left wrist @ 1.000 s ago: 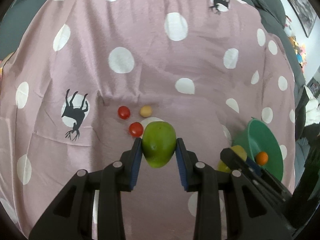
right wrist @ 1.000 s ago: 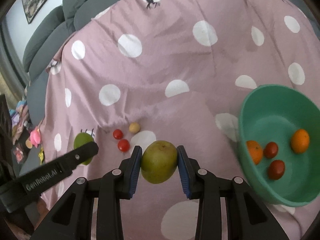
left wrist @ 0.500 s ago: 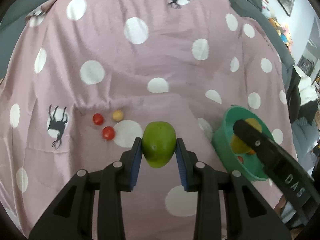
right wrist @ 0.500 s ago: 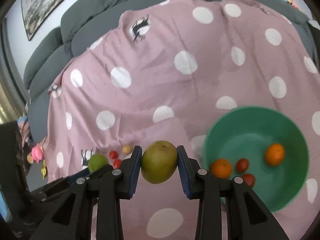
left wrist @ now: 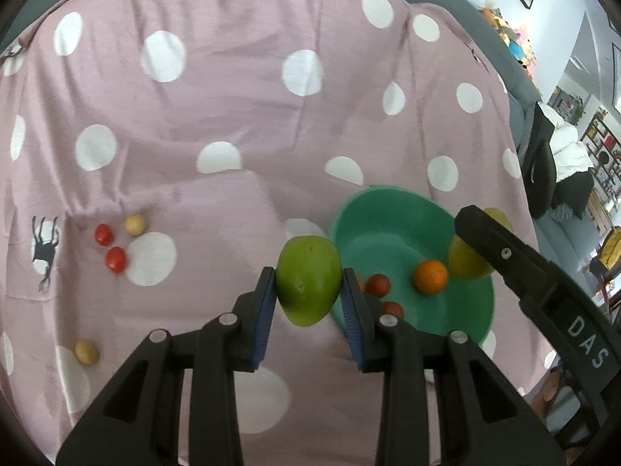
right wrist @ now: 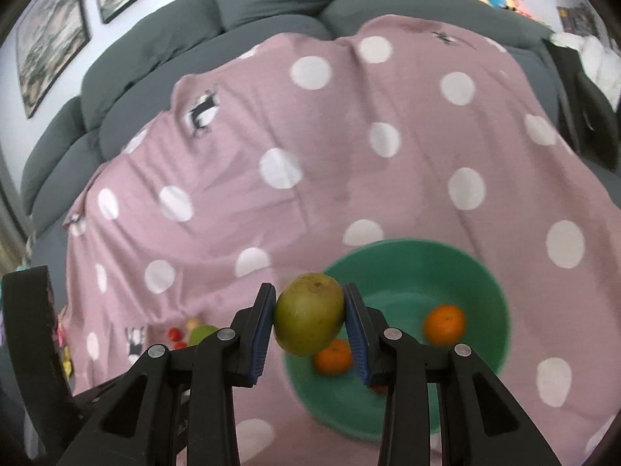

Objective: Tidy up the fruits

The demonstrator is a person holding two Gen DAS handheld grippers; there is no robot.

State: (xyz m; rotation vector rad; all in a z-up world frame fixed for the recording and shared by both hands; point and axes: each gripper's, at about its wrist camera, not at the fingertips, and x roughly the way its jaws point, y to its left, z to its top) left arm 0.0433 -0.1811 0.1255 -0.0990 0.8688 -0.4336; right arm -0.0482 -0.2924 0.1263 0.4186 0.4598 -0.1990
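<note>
Setting: grey sofa [right wrist: 271, 4] draped with a pink polka-dot cloth [left wrist: 240, 124]; framed pictures on the wall behind.

Change: the green bowl [left wrist: 388, 209], a second ago off at my right edge, now lies just beyond both loads. Judgement: drop-off is close.

Left fingers [left wrist: 308, 291]: clamped on a green mango [left wrist: 308, 279], angled downward beside the bowl's near rim.

Right fingers [right wrist: 310, 316]: clamped on a yellow-green mango [right wrist: 308, 312], shallower tilt, above the bowl.

Outstanding: cherry tomatoes [left wrist: 110, 248] on the cloth.

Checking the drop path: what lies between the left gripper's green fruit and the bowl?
Nothing in the left wrist view: the green fruit, clamped in the left gripper, already overlaps the bowl rim.
</note>
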